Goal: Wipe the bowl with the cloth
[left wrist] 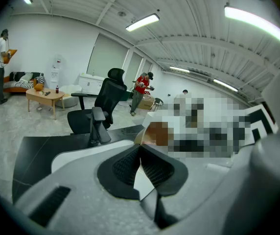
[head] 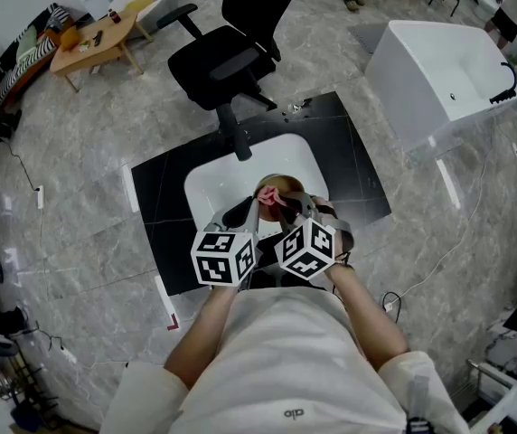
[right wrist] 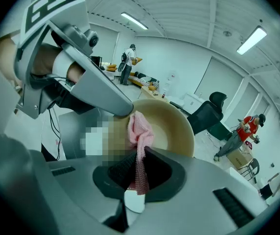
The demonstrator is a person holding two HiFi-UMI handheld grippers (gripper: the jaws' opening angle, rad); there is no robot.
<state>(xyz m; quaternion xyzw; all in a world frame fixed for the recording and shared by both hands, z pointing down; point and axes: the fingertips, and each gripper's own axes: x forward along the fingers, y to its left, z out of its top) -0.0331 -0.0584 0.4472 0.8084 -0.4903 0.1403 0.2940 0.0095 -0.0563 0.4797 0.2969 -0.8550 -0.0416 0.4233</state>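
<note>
Wiping step: judged under way, cloth pressed inside the bowl.
White table (head: 211, 186): below the bowl.
Round tan bowl (right wrist: 176, 126): tilted, rim pinched in closed left gripper (left wrist: 140, 148).
Right gripper (right wrist: 141, 153): jaws clamped on pink knitted cloth (right wrist: 140, 129).
Next: sweep round the inner wall, keeping the rim grip firm.

Little readable print is shown. On the white fabric shirt (head: 286, 360) worn by the person, a small dark logo (head: 293, 413) is printed near the lower edge of the head view; it seems to read "alo", though it is too small for that to be taken as certain. On the left white marker cube (head: 224, 257) and the right white marker cube (head: 307, 248), black square code patterns are carried, in which no letters or numbers are formed.
</note>
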